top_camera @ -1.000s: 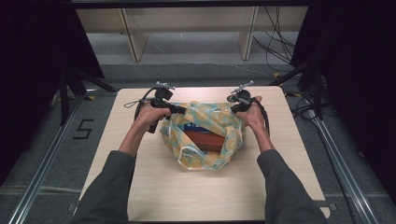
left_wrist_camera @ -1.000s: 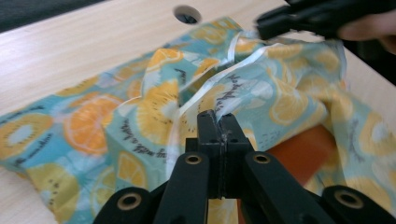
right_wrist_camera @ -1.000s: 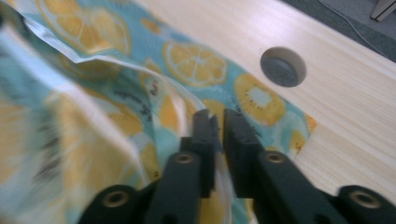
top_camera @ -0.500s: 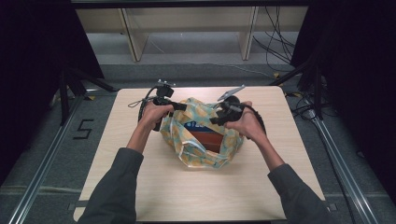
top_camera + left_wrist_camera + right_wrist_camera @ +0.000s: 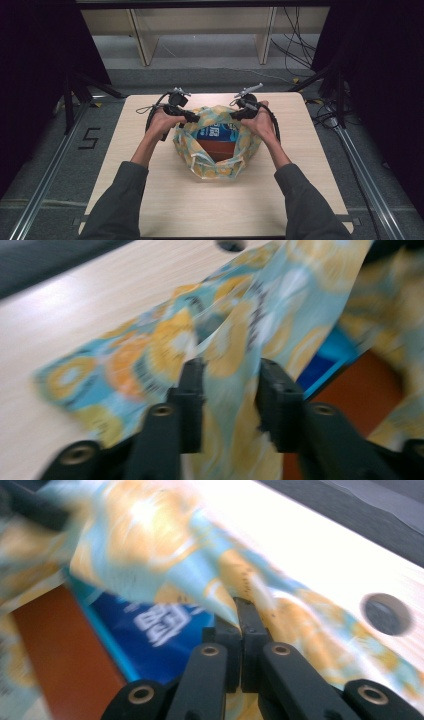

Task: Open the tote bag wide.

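Two grippers hold open a patterned bag in the middle of the table.

At the left, the left gripper (image 5: 192,117) sits at the near-left rim of the bag (image 5: 217,167); its jaws have just been opening and now stand apart, with a fold of the blue-and-orange patterned plastic running loose between them, the pads not pressing it. The bag rests on the light wooden table (image 5: 150,200), roughly central, its mouth spread wide. Inside it lie a blue packet (image 5: 216,133) with white lettering and, nearer the person, a reddish-brown box (image 5: 220,150), touching each other. At the right, the right gripper (image 5: 236,116) has just closed; its jaws meet tightly on the bag's right rim, pinching a peak of the plastic.
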{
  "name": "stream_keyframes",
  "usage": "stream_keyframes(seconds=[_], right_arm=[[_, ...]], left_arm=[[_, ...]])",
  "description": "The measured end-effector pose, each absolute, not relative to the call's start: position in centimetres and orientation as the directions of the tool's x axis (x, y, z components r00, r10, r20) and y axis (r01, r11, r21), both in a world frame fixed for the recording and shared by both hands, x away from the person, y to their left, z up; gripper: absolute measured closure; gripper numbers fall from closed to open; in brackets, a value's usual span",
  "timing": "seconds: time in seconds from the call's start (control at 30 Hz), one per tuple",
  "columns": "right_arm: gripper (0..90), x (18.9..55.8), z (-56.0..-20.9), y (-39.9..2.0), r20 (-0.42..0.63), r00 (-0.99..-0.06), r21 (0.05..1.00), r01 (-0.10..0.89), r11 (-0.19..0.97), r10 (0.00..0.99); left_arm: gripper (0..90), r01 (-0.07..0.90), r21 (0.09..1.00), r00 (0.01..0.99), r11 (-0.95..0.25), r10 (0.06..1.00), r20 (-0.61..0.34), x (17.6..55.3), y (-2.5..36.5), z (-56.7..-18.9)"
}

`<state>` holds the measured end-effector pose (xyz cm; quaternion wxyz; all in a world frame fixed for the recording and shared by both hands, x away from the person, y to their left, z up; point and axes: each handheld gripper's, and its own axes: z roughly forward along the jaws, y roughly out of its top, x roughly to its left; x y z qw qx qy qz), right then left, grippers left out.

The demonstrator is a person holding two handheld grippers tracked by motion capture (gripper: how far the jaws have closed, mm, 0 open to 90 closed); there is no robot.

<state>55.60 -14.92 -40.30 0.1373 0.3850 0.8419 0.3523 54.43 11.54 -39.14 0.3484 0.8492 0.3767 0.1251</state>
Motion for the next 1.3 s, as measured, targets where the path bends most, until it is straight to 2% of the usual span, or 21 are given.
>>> stream_keyframes(seconds=[0.1, 0.13, 0.17, 0.23, 0.33, 0.4, 0.43, 0.53, 0.57, 0.6, 0.63, 0.67, 0.7, 0.8, 0.87, 0.93, 1.0, 1.13, 1.17, 1.23, 1.3], right_arm=[[90.0, 56.5, -40.3, -15.7, 0.072, -0.635, 0.706, 0.577, 0.41, 0.769], [90.0, 56.6, -40.3, -15.7, 0.086, -0.625, 0.696, 0.595, 0.402, 0.776], [90.0, 56.6, -40.3, -15.7, 0.086, -0.625, 0.696, 0.595, 0.402, 0.776], [90.0, 56.9, -40.5, -15.8, 0.093, -0.615, 0.693, 0.604, 0.393, 0.783], [90.0, 56.8, -40.5, -15.7, 0.096, -0.611, 0.685, 0.613, 0.393, 0.785], [90.0, 56.6, -40.0, -15.8, 0.102, -0.614, 0.687, 0.613, 0.391, 0.783], [90.0, 56.5, -40.0, -15.7, 0.107, -0.608, 0.687, 0.617, 0.383, 0.787], [90.0, 56.5, -39.8, -15.8, 0.092, -0.635, 0.694, 0.594, 0.408, 0.767], [90.0, 56.3, -39.7, -15.8, 0.098, -0.648, 0.686, 0.594, 0.42, 0.755], [90.0, 56.4, -39.9, -15.7, 0.097, -0.656, 0.695, 0.583, 0.421, 0.749], [90.0, 56.4, -40.1, -15.7, 0.09, -0.66, 0.702, 0.573, 0.422, 0.746], [90.0, 56.4, -40.1, -15.7, 0.09, -0.66, 0.702, 0.573, 0.422, 0.746], [88.9, 56.3, -40.2, -15.7, 0.107, -0.656, 0.691, 0.59, 0.419, 0.747], [84.9, 56.3, -40.6, -16.2, 0.12, -0.654, 0.683, 0.601, 0.416, 0.747], [83.5, 56.2, -40.6, -16.3, 0.132, -0.645, 0.672, 0.616, 0.41, 0.753], [77.1, 56.1, -40.3, -16.9, 0.119, -0.62, 0.663, 0.631, 0.402, 0.776], [77.1, 55.8, -40.1, -16.9, 0.121, -0.612, 0.671, 0.631, 0.39, 0.782], [85.8, 53.1, -37.7, -15.9, 0.113, -0.734, 0.762, 0.496, 0.415, 0.67], [87.7, 52.3, -38.0, -15.1, 0.136, -0.759, 0.75, 0.499, 0.434, 0.637], [90.0, 51.4, -39.4, -13.6, 0.108, -0.793, 0.685, 0.497, 0.533, 0.599], [90.0, 50.8, -41.5, -12.6, 0.071, -0.81, 0.564, 0.514, 0.647, 0.582]], left_arm=[[56.2, 0.495, 0.718, 0.704, -0.49, 0.71, -0.001, 53.0, 10.8, -38.1], [56.2, 0.424, 0.751, 0.744, -0.506, 0.668, 0.03, 51.2, 9.7, -37.0], [56.4, 0.424, 0.751, 0.744, -0.506, 0.668, 0.03, 51.2, 9.7, -37.0], [57.3, 0.375, 0.749, 0.795, -0.547, 0.606, 0.045, 49.9, 7.8, -36.6], [55.2, 0.391, 0.696, 0.793, -0.602, 0.604, 0.077, 50.5, 6.3, -37.7], [49.4, 0.412, 0.671, 0.761, -0.616, 0.638, 0.118, 51.4, 5.6, -38.8], [46.5, 0.446, 0.645, 0.713, -0.621, 0.682, 0.163, 52.4, 5.0, -40.1], [41.5, 0.478, 0.616, 0.689, -0.626, 0.702, 0.178, 53.4, 4.6, -41.3], [45.1, 0.475, 0.591, 0.68, -0.652, 0.698, 0.223, 54.2, 4.3, -42.0], [51.5, 0.475, 0.591, 0.68, -0.652, 0.698, 0.223, 54.2, 4.3, -42.0], [59.8, 0.472, 0.563, 0.672, -0.679, 0.69, 0.269, 55.3, 4.1, -42.3], [67.5, 0.472, 0.563, 0.672, -0.679, 0.69, 0.269, 55.3, 4.1, -42.3], [67.5, 0.483, 0.543, 0.673, -0.687, 0.688, 0.271, 56.0, 4.1, -42.4], [88.0, 0.508, 0.522, 0.655, -0.685, 0.701, 0.282, 57.4, 4.3, -42.5], [89.2, 0.518, 0.528, 0.65, -0.673, 0.711, 0.268, 57.7, 4.3, -42.6], [89.4, 0.523, 0.523, 0.656, -0.673, 0.709, 0.257, 57.9, 4.4, -42.7], [89.4, 0.521, 0.519, 0.66, -0.678, 0.705, 0.258, 58.1, 4.6, -42.7], [89.3, 0.562, 0.559, 0.636, -0.61, 0.75, 0.179, 58.6, 5.3, -43.0], [89.3, 0.567, 0.56, 0.633, -0.604, 0.755, 0.173, 58.7, 5.4, -43.0], [89.3, 0.572, 0.549, 0.634, -0.609, 0.753, 0.176, 58.8, 5.5, -43.0], [89.3, 0.575, 0.559, 0.625, -0.597, 0.762, 0.171, 58.8, 5.4, -43.1]])
